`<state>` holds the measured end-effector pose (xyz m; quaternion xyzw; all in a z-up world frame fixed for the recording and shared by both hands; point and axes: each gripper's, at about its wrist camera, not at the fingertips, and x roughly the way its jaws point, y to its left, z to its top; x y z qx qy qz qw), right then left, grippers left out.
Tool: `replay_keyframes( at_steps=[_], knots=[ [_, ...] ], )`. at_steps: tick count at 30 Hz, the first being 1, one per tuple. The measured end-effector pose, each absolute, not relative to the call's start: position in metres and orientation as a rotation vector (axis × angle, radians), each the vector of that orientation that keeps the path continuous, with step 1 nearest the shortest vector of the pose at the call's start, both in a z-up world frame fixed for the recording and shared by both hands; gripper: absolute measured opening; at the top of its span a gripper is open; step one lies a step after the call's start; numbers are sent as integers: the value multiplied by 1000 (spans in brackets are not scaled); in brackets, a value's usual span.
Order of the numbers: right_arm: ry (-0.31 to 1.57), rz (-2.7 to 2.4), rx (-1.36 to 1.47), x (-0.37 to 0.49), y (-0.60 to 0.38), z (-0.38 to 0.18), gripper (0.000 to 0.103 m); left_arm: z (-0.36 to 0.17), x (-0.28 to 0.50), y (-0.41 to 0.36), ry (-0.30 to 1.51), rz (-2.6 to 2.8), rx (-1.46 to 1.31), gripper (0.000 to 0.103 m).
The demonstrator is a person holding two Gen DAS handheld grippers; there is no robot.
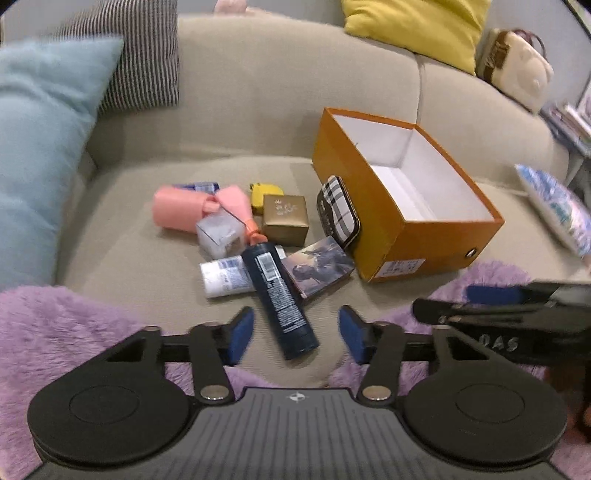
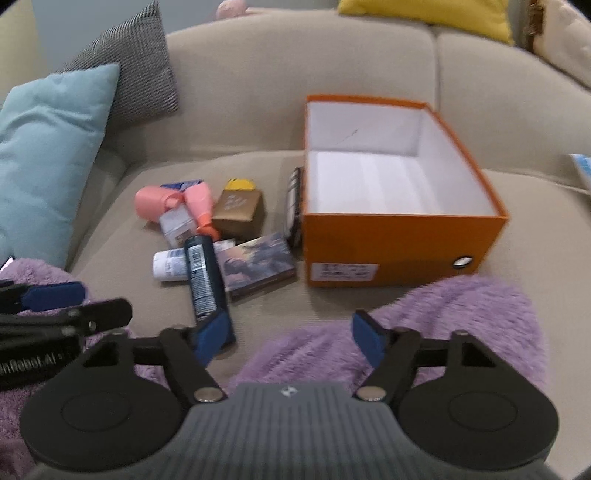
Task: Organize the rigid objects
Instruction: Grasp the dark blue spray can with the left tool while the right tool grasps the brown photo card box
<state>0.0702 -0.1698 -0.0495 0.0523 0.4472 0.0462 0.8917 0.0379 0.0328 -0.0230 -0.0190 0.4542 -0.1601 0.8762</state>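
A home living room. A beige fabric sofa point(image 1: 280, 96) fills the view, with a light blue cushion point(image 1: 40, 147) and a striped cushion point(image 1: 144, 62) at its left end, a yellow cushion point(image 1: 417, 29) against its backrest, and a purple fluffy throw point(image 2: 454, 317) on its front edge.

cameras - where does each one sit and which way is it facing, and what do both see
Left wrist: sits on the left gripper, looking forward and down at the sofa seat; its own open fingers frame the dark bottle, and the right gripper pokes in from the right.
Right wrist: sits on the right gripper, facing the same way, over the purple fluffy throw; the left gripper shows at the left edge.
Shared: the empty orange box, the clutter pile beside it, the blue cushion.
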Motion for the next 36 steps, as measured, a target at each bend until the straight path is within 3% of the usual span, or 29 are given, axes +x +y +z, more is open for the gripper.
replay_keyframes(
  at_steps=[2, 5, 16, 24, 27, 34, 36],
  knots=[
    [958, 133, 105, 83, -164, -58, 54, -33, 53, 38, 985, -351, -102, 44],
    [1004, 176, 110, 104, -155, -72, 47, -50, 77, 42, 1031, -358, -164, 42],
    [1118, 161, 283, 168, -151, -121, 47, -131, 146, 37, 1241, -270, -256, 42],
    [1151, 101, 495, 195, -163, -147, 47, -149, 164, 38, 1272, -289, -343, 42],
    [1165, 85, 552, 202, -164, -158, 51, -150, 168, 39, 1277, -285, -353, 41],
    [1170, 61, 619, 211, -157, -175, 82, -144, 171, 34, 1257, -257, -269, 41],
    [1155, 45, 606, 213, -150, -177, 85, -146, 172, 37, 1260, -253, -281, 41]
  ],
)
